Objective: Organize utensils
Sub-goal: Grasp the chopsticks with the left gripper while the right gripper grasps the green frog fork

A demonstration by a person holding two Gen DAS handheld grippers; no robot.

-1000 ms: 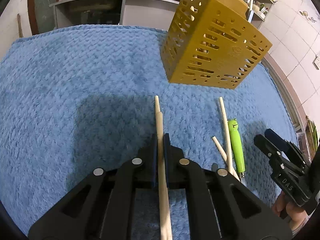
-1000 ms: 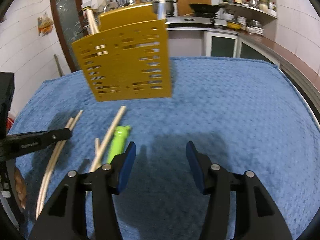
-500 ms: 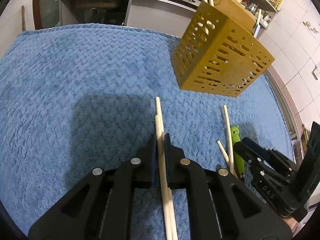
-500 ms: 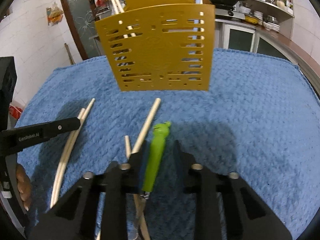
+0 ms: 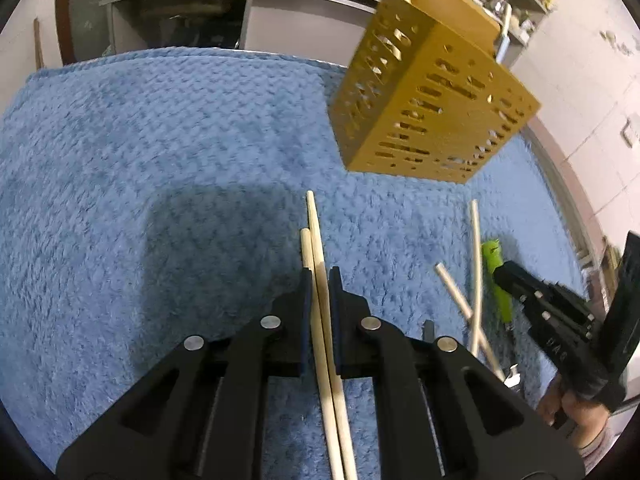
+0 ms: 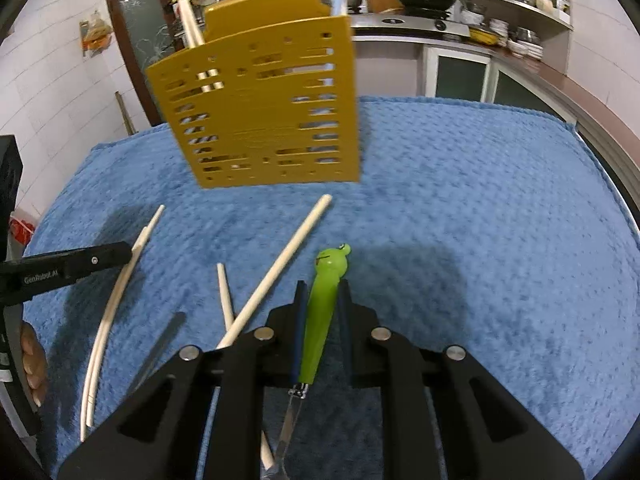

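The left gripper (image 5: 319, 280) is clamping a pair of wooden chopsticks (image 5: 316, 248), its pads pressing on both sticks, whose tips are poking out ahead over the blue towel (image 5: 160, 160). The right gripper (image 6: 322, 296) has just been closing and is now pinching the green frog-headed handle (image 6: 326, 292) of a utensil whose metal shaft is running back under the jaws; what kind of utensil it is cannot be told. Just left of that handle in the right wrist view, two loose chopsticks (image 6: 276, 272) are lying crossed on the towel, one long and one short. Further left, the left gripper's held pair is showing as a curved pale line. Beyond everything, the yellow perforated utensil holder (image 6: 264, 112) is standing on the towel, with chopsticks already sticking up from its top. Behind it, a kitchen counter (image 6: 412, 28) is running along the wall.
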